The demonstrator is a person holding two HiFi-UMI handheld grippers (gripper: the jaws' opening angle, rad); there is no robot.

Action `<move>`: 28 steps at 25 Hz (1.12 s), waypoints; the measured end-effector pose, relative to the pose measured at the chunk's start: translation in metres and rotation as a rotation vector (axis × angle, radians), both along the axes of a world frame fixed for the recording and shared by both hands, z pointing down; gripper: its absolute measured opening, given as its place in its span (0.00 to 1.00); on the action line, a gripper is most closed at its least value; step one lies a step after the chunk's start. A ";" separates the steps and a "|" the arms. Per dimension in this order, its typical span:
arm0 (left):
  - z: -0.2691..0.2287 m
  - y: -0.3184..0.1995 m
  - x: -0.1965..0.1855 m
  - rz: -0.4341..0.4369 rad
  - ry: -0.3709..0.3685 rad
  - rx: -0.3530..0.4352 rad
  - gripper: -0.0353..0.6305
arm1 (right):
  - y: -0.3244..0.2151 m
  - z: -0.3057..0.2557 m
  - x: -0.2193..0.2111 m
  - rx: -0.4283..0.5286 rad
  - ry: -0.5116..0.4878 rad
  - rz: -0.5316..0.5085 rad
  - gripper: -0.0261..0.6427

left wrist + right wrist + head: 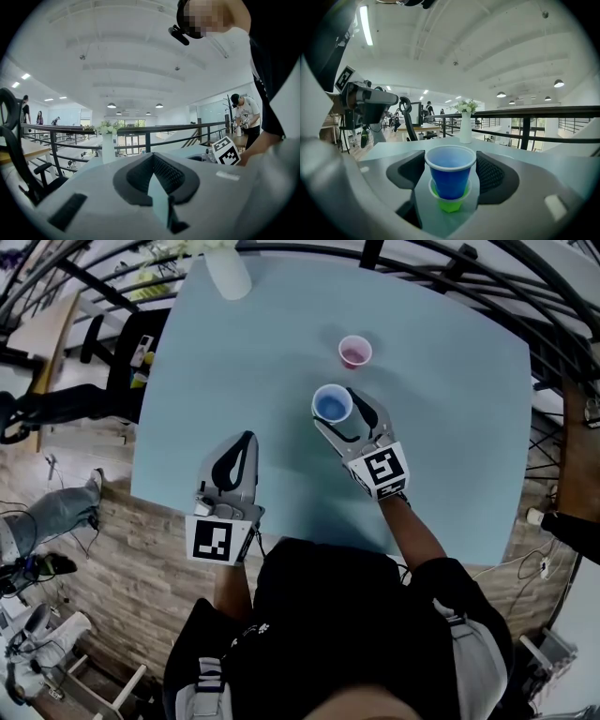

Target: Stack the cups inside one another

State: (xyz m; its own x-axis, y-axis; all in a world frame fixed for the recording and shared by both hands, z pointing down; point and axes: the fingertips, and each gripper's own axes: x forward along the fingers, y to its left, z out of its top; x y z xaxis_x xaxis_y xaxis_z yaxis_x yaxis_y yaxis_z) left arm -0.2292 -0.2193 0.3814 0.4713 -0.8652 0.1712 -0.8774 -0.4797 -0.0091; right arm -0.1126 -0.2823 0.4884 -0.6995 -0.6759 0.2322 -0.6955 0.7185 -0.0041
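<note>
Head view: blue cup (332, 405) in the right gripper (339, 412), pink cup (355, 351) at its one o'clock. Left gripper view: left gripper (154, 173) closed, empty. Right gripper view: jaws pinch the blue cup, nested in a green cup (450, 200), which could drop off when lifted.

blue cup (450, 178) in green cup (450, 204), pink cup (355, 352) apart

Vase (228, 276) top beyond upr edge, head view.
</note>
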 end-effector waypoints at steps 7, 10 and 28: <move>0.006 0.002 -0.004 0.001 -0.006 -0.010 0.03 | 0.002 0.025 -0.003 -0.030 0.046 0.005 0.55; 0.009 0.003 -0.008 -0.001 -0.006 -0.015 0.03 | 0.001 0.035 -0.005 -0.036 0.065 0.007 0.55; 0.009 0.008 -0.005 0.004 -0.004 -0.011 0.03 | 0.008 0.059 -0.006 -0.081 0.118 -0.019 0.55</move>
